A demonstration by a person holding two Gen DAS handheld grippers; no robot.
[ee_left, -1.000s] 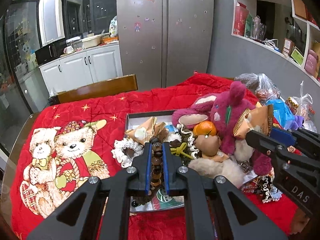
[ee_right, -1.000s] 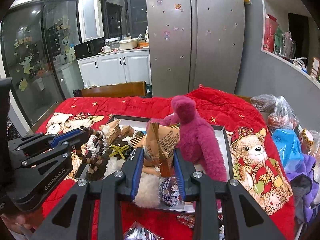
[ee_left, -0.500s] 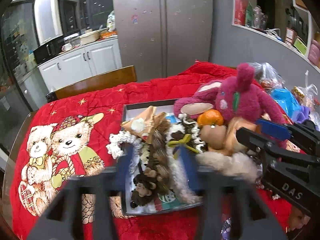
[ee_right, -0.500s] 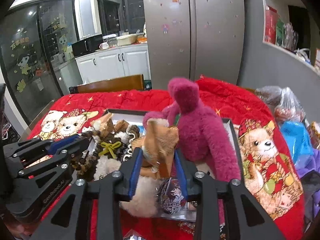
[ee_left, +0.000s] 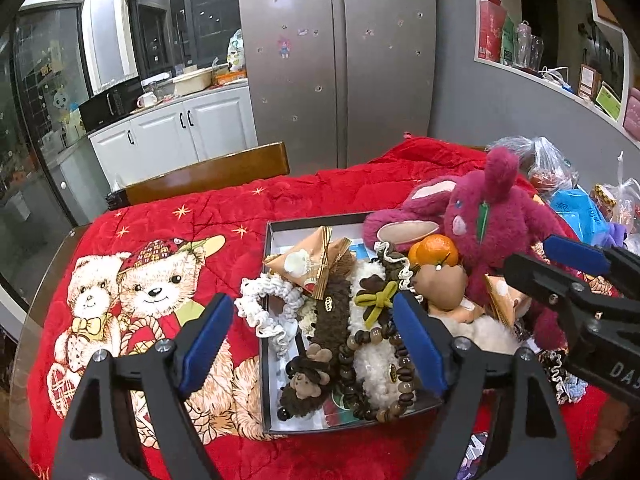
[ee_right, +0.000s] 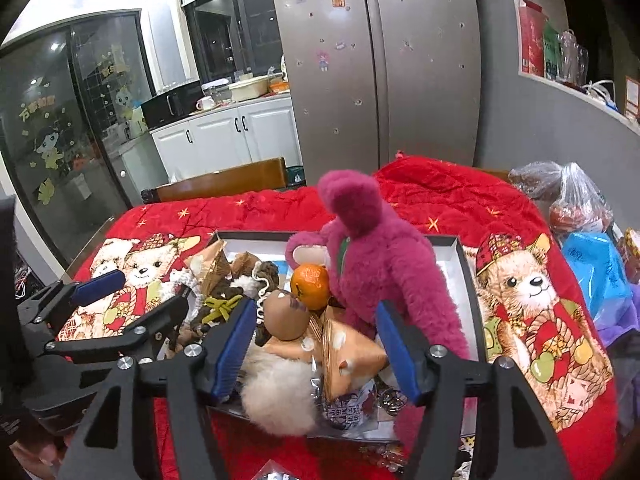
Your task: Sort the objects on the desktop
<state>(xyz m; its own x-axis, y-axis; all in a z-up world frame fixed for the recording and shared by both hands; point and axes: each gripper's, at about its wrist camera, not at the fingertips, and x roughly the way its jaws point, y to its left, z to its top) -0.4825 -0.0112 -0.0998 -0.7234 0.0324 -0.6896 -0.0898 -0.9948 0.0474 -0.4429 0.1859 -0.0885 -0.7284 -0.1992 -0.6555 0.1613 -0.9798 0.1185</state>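
A black tray (ee_left: 312,221) on the red quilt is piled with small things. My left gripper (ee_left: 314,340) hangs over its near left part, jaws opening. A brown bead string (ee_left: 356,364) lies loose below them, untouched by the pads. My right gripper (ee_right: 316,348) is over the tray's near end, jaws also opening. A tan snack packet (ee_right: 348,350) lies between its pads, free of them. A magenta plush rabbit (ee_right: 376,264) and an orange (ee_right: 310,284) lie further back. In the opposite views I see the right gripper (ee_left: 536,260) and the left gripper (ee_right: 140,296).
A red quilt with bear prints (ee_left: 140,280) covers the table. Plastic bags (ee_left: 548,168) and a blue bag (ee_right: 596,272) crowd the right edge. A wooden chair back (ee_left: 208,176) stands behind the table, with a fridge beyond. A white scrunchie (ee_left: 264,304) hangs over the tray's left rim.
The left gripper was shut on the bead string; it has opened and the beads lie in the tray. The right gripper has opened off the tan packet, which now rests in the tray.
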